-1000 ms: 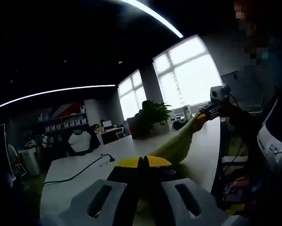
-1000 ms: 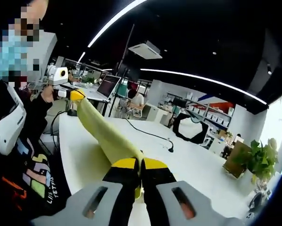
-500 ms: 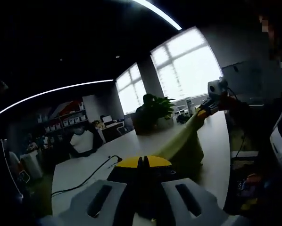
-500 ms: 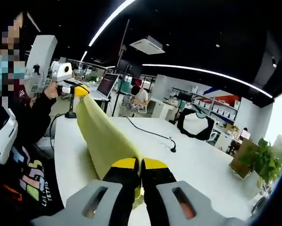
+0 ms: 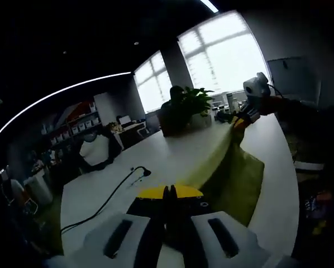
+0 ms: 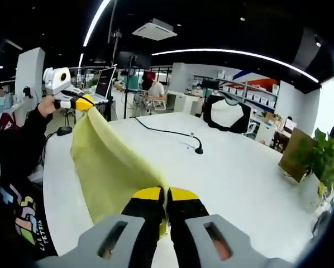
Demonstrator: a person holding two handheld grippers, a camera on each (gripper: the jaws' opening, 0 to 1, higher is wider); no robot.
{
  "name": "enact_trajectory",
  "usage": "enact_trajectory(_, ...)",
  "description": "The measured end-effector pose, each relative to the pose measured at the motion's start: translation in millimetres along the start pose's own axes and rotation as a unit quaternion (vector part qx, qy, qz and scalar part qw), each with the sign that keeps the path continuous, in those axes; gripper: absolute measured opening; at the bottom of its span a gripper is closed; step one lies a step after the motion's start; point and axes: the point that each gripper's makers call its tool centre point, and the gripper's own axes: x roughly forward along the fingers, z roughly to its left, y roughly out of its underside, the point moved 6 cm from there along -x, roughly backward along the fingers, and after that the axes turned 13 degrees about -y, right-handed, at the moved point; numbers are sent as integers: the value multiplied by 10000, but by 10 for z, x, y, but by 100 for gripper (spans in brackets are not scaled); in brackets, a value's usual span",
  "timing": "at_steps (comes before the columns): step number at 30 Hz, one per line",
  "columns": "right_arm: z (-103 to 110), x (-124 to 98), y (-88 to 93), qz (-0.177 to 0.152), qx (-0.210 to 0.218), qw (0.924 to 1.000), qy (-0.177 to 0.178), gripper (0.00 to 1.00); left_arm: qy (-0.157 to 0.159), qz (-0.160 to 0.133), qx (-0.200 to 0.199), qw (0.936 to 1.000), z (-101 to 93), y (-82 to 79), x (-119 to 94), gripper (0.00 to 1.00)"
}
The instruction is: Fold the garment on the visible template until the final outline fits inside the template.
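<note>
Left gripper (image 5: 168,192): jaws clenched on yellow garment (image 6: 108,162) | right gripper (image 6: 166,195): clenched on it also | garment hangs spread above white desk (image 6: 234,173) | folding not yet done, I judge; template I cannot see

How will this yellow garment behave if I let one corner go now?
Probably floppy: the yellow garment sags in a loose sheet between the right gripper and left gripper. It looks thin and light, so a released corner would likely drop and crumple on the white table.
</note>
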Motion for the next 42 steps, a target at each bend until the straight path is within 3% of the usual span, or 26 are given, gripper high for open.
enact_trajectory(8, -283, 405, 208, 405, 459, 9981, -5, 0, 351, 648, -203, 9971, 156, 389, 489, 3)
enact_trajectory(10, -327, 476, 280, 450, 688, 9966, -45, 0, 493, 817, -470, 9943, 159, 484, 561, 3)
enact_trajectory(13, -411, 559, 379, 597, 836, 9947, -35, 0, 685, 827, -1030, 9889, 206, 588, 703, 3)
enact_trajectory(16, -456, 607, 424, 618, 982, 9932, -93, 0, 744, 974, -1058, 9868, 222, 692, 777, 3)
enact_trajectory(17, -496, 635, 456, 646, 1095, 9918, -102, 0, 836, 1231, -1172, 9819, 198, 761, 796, 3)
enact_trajectory(18, -504, 652, 474, 683, 1126, 9912, -109, 0, 867, 1219, -1186, 9816, 198, 777, 836, 3)
enact_trajectory(26, -619, 837, 649, 975, 1294, 9868, -84, 0, 791, 1624, -803, 9803, 232, 995, 1077, 3)
enact_trajectory(29, -678, 890, 752, 1125, 1355, 9844, 3, 1, 789, 1776, -757, 9780, 217, 1082, 1142, 3)
enact_trajectory(31, -686, 919, 811, 1120, 1466, 9828, -1, 0, 871, 2052, -411, 9740, 208, 1168, 1155, 3)
enact_trajectory(33, -679, 934, 837, 1083, 1485, 9830, 29, 0, 875, 2137, -340, 9724, 153, 1217, 1192, 3)
enact_trajectory(40, -671, 968, 918, 1220, 1235, 9848, 107, 1, 826, 2328, -381, 9683, 120, 1363, 1272, 3)
enact_trajectory(42, -674, 965, 918, 1292, 968, 9868, 128, 1, 816, 2366, -386, 9674, 98, 1404, 1280, 3)
